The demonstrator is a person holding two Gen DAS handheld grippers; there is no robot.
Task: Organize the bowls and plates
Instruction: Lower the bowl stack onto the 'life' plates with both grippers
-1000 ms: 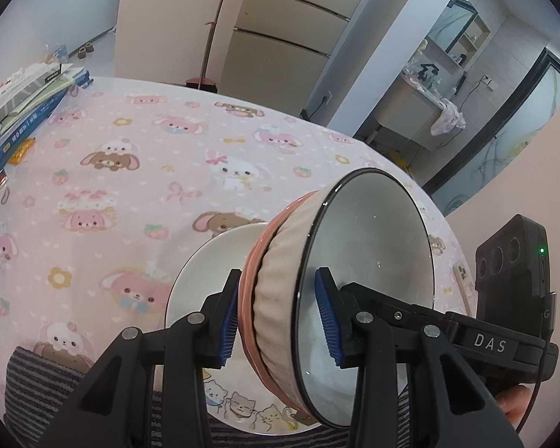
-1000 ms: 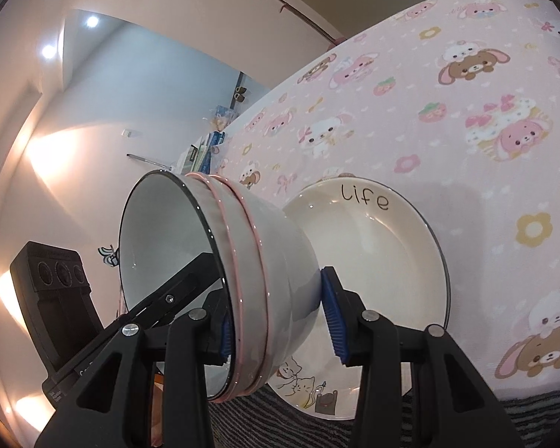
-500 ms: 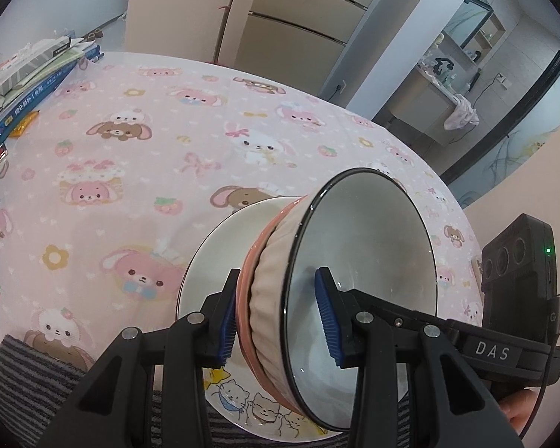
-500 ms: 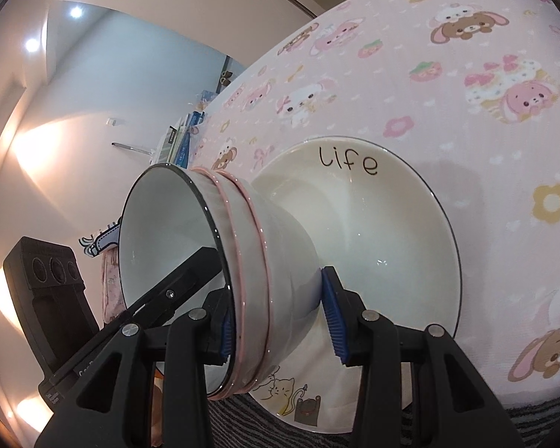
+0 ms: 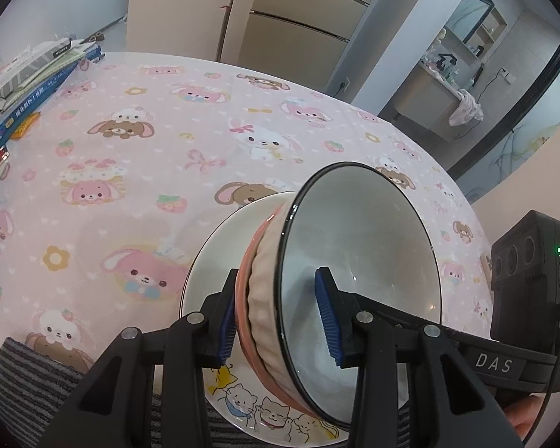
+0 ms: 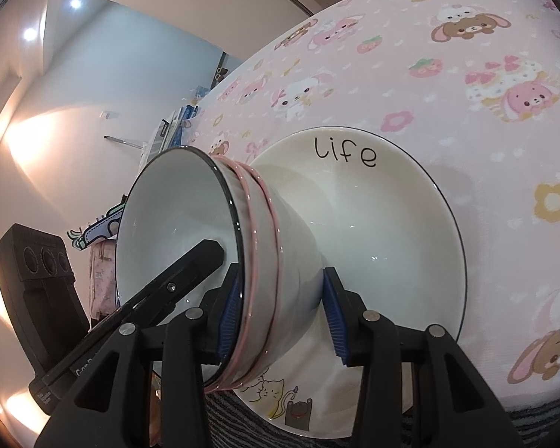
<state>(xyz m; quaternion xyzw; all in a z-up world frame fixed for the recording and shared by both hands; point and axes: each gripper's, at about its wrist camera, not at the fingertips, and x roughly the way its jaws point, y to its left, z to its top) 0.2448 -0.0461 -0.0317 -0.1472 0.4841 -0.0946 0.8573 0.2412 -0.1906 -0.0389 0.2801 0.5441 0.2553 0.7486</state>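
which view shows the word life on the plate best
The right wrist view: "life" reads clearly on the far rim of the plate. In the left wrist view the stacked bowls hide that part of the plate; only its cat drawings show.

Glossy glazed ceramic bowls (image 5: 358,261) and plate (image 6: 392,224); the tablecloth (image 5: 130,156) looks like smooth printed cloth.

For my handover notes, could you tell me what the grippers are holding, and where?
Both the left gripper and right gripper clamp the stack of bowls at opposite sides of its rim.
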